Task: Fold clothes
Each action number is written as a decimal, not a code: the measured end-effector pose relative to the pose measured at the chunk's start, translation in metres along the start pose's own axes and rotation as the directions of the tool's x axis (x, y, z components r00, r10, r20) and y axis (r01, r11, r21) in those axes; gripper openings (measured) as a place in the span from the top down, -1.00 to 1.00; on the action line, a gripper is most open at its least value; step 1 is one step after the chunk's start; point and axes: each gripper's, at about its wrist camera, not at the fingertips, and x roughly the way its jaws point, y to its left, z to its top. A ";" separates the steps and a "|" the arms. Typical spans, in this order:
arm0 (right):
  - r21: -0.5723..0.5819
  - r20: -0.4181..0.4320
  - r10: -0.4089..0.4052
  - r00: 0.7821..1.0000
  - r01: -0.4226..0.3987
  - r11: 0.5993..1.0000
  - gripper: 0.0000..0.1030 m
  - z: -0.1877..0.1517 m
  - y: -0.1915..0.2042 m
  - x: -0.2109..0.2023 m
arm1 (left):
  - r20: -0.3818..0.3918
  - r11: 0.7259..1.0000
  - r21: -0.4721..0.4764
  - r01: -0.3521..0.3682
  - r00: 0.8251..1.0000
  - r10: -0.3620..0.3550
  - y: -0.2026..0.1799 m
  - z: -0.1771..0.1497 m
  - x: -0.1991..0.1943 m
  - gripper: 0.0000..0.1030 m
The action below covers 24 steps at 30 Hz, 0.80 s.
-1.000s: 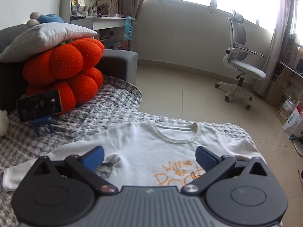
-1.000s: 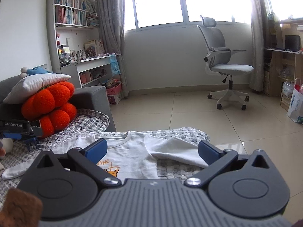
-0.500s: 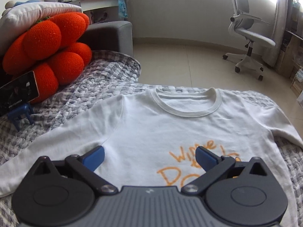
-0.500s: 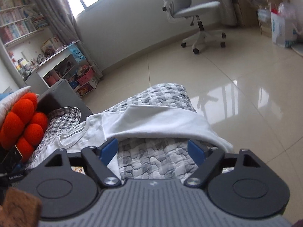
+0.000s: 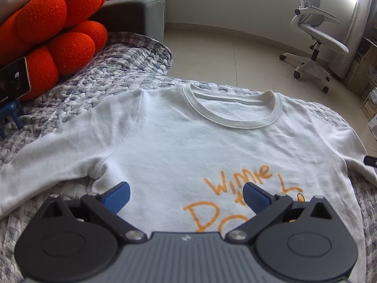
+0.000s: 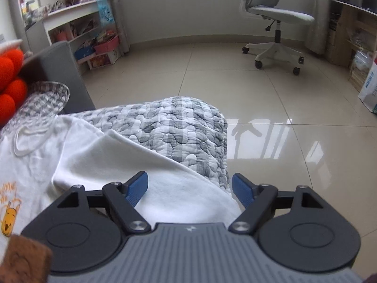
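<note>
A white long-sleeved T-shirt [image 5: 188,146] with orange lettering lies flat, front up, on a grey quilted blanket [image 5: 113,70]. My left gripper [image 5: 186,194] is open and empty, low over the shirt's chest near the left armpit. My right gripper [image 6: 189,188] is open and empty, with its jaws on either side of the shirt's right sleeve [image 6: 165,176], which hangs toward the blanket's edge. The shirt's collar [image 6: 28,139] shows at the left of the right wrist view.
Orange pumpkin cushions [image 5: 47,23] and a phone on a blue stand [image 5: 14,80] sit at the left on a grey sofa [image 5: 136,16]. An office chair [image 5: 315,30] stands on the tiled floor [image 6: 259,94]. Shelves [image 6: 77,30] line the far wall.
Both grippers have dropped lower and closer to the shirt. The left now hovers over the chest; the right has come down around the right sleeve at the blanket's edge.
</note>
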 end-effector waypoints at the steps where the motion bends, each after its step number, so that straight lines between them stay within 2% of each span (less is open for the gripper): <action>1: -0.009 -0.007 0.021 1.000 -0.021 1.000 -0.56 0.000 0.000 0.004 | -0.001 1.000 -0.015 0.012 1.000 -0.012 0.000 0.001 0.000 -0.98; 2: -0.014 0.002 0.039 0.999 -0.039 0.999 -0.44 0.000 -0.001 0.005 | 0.002 1.000 -0.022 0.021 1.000 -0.021 -0.001 0.001 0.001 -0.98; 3: -0.011 0.012 0.062 0.998 -0.062 0.998 -0.04 0.000 -0.001 0.004 | 0.003 1.000 -0.017 0.021 1.000 -0.021 -0.002 0.000 0.002 -0.98; 4: -0.006 0.020 0.087 0.996 -0.087 0.996 0.13 0.001 -0.001 0.002 | -0.001 1.000 0.000 0.010 1.000 -0.010 -0.004 0.000 0.003 -0.98; 5: -0.025 0.025 0.078 0.997 -0.077 0.997 0.51 0.002 0.003 -0.002 | -0.004 1.000 0.015 -0.001 1.000 0.001 -0.006 -0.001 0.005 -0.98; 6: -0.053 0.030 0.055 0.998 -0.053 0.997 0.80 0.002 0.008 -0.005 | -0.005 1.000 0.022 -0.012 1.000 0.012 -0.007 -0.001 0.006 -0.97; 9: -0.127 0.013 0.025 1.000 -0.024 0.992 0.90 0.008 0.017 -0.010 | 0.006 0.999 0.039 -0.019 1.000 0.019 -0.010 -0.002 0.004 -0.92; 16: -0.184 0.100 -0.044 0.994 0.062 0.981 0.92 0.034 0.028 -0.025 | 0.050 0.994 0.090 -0.060 0.997 0.056 -0.020 -0.003 -0.001 -0.92; 20: -0.222 0.015 -0.116 0.993 0.117 0.968 0.92 0.035 0.034 0.012 | 0.043 0.993 0.095 -0.068 0.997 0.064 -0.020 -0.003 0.002 -0.92; 22: -0.172 0.030 -0.137 0.990 0.140 0.975 0.89 0.032 0.029 0.016 | 0.036 0.993 0.096 -0.075 0.997 0.072 -0.020 -0.003 0.005 -0.92; 24: -0.108 0.053 -0.157 0.986 0.162 0.981 0.69 0.028 0.024 0.017 | 0.033 0.993 0.091 -0.077 0.997 0.074 -0.018 -0.004 0.004 -0.92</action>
